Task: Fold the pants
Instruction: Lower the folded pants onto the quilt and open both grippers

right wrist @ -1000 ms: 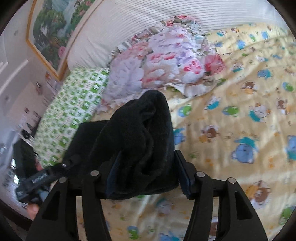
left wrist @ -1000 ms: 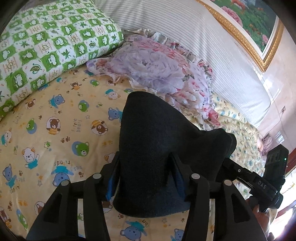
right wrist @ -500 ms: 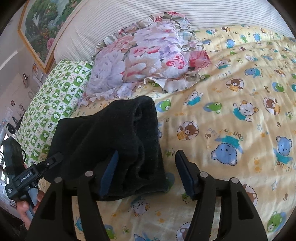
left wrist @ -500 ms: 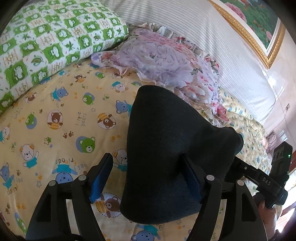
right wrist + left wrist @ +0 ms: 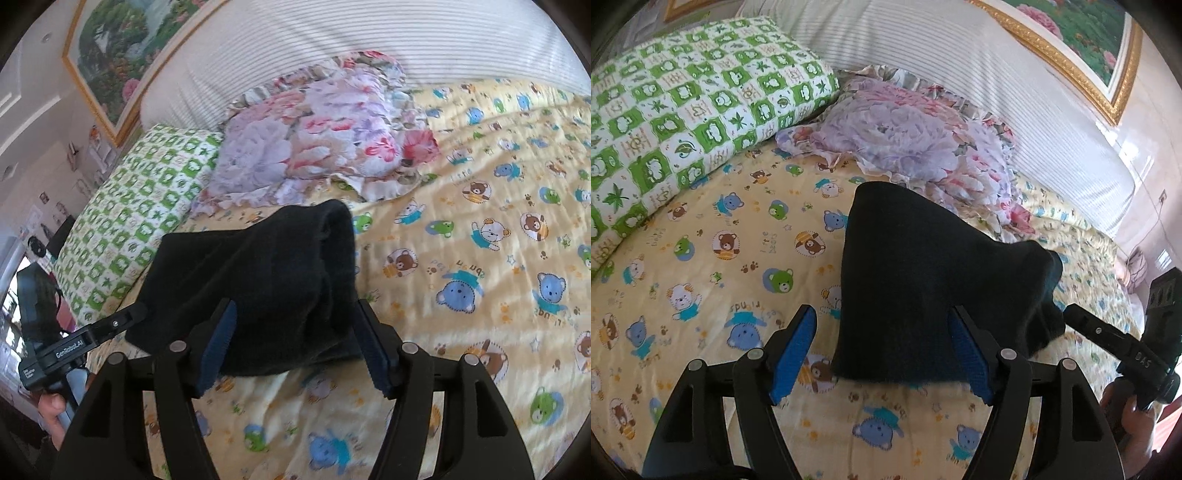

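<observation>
The folded black pants (image 5: 934, 288) lie in a compact bundle on the yellow bear-print bedspread (image 5: 713, 258), toward the head of the bed, just short of the floral pillow (image 5: 905, 140); the long axis runs across the bed between the two grippers, the thick rolled end (image 5: 332, 258) toward the right gripper; the left gripper (image 5: 882, 350) is spread wide and holds nothing, its blue pads (image 5: 792, 354) standing at either side of the bundle's near edge; the right gripper (image 5: 299, 343) is likewise wide open and empty, its pads flanking the cloth; a second ago both were clamped on the fabric, half a second ago they had let go, and now they sit wider and a little farther back; the green checked pillow (image 5: 676, 110) lies along the bed's left side; open bedspread stretches to the right of the bundle (image 5: 480, 258) and toward the near edge.
</observation>
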Tool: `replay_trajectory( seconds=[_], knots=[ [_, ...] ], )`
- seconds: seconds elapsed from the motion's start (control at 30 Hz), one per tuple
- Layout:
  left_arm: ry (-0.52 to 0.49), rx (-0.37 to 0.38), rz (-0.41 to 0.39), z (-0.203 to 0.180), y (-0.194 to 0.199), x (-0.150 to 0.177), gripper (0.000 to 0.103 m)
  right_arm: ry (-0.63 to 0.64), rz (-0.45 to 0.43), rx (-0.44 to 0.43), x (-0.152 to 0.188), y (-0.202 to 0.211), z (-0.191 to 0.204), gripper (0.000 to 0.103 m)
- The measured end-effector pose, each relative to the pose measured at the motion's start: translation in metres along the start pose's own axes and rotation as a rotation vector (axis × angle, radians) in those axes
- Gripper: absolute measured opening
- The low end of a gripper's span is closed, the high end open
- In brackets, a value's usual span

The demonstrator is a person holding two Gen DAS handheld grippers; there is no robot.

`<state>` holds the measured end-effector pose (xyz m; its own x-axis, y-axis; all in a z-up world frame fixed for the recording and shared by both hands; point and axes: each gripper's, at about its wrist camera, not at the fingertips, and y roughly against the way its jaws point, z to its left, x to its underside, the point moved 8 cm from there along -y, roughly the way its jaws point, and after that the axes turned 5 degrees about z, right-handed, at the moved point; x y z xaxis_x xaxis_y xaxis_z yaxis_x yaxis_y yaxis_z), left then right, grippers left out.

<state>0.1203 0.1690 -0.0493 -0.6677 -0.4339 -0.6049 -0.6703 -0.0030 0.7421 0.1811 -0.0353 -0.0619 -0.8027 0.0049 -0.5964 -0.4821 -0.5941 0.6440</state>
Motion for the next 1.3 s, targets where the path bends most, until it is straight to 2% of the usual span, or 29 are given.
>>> replay_trajectory(
  seconds=[0.1,0.27,0.43,0.93,1.3],
  knots=[
    [-0.028,-0.009,-0.002,-0.003,0.006,0.007,0.075,0.025,-0.002,-0.004,0.007,0.006,0.009,0.077],
    [-0.056,-0.01,0.002,-0.008,0.011,0.016,0.076,0.063,0.001,0.007,0.015,0.014,0.018,0.078],
    [-0.067,-0.009,0.005,-0.01,0.016,0.023,0.077,0.097,0.011,0.014,0.025,0.019,0.025,0.085],
    [-0.092,-0.036,0.006,-0.009,0.028,0.04,0.08,0.174,0.039,0.029,0.044,0.022,0.044,0.088],
    [-0.144,-0.115,-0.026,-0.009,0.047,0.05,0.08,0.272,0.045,0.016,0.06,0.026,0.067,0.093]
  ],
)
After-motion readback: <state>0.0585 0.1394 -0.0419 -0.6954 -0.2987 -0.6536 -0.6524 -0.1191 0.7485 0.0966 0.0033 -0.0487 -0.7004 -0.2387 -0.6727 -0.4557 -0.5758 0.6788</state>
